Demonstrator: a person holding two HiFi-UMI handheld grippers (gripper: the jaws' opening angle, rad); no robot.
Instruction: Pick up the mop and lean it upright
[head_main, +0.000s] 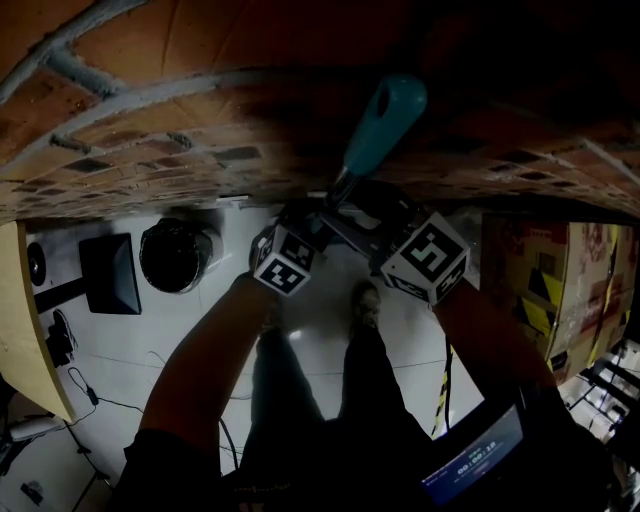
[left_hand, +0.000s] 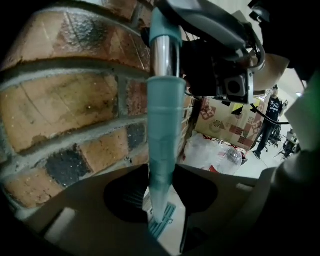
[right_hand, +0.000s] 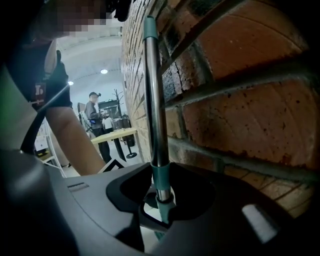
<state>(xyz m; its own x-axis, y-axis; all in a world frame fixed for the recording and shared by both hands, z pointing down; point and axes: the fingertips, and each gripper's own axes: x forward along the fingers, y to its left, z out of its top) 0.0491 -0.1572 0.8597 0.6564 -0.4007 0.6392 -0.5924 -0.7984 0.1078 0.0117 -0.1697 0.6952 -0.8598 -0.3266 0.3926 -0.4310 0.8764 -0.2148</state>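
**MOP HANDLE CLAMPED BY BOTH GRIPPERS AT THE BRICK WALL**

**Clearances.** A red-brown brick wall (head_main: 150, 120) with grey mortar joints fills the upper part of the head view and closes off movement in that direction. Below it, the white floor (head_main: 200, 340) lies open at centre left. A black round drum (head_main: 175, 255) and a black flat panel (head_main: 108, 272) stand on the floor at the left. A pale wooden tabletop edge (head_main: 22, 320) borders the far left. Printed cardboard cartons (head_main: 560, 280) block the right edge.

**Task item.** The mop (head_main: 385, 120), with its teal plastic grip and chromed metal shaft, stands near upright at upper centre, just beside the wall. Contact with the bricks cannot be confirmed, and the mop head is out of view.

**Pose.** Both forearms reach up from the lower frame and converge on the handle. The left gripper (left_hand: 161, 172) is clamped around the teal grip. The right gripper (right_hand: 160, 175) is clamped around the chromed shaft at a teal collar, further along the handle.

**Count.** One mop, two grippers and two marker cubes (head_main: 283, 262) (head_main: 427, 258) are present. One bystander (left_hand: 270, 120) shows in the left gripper view.
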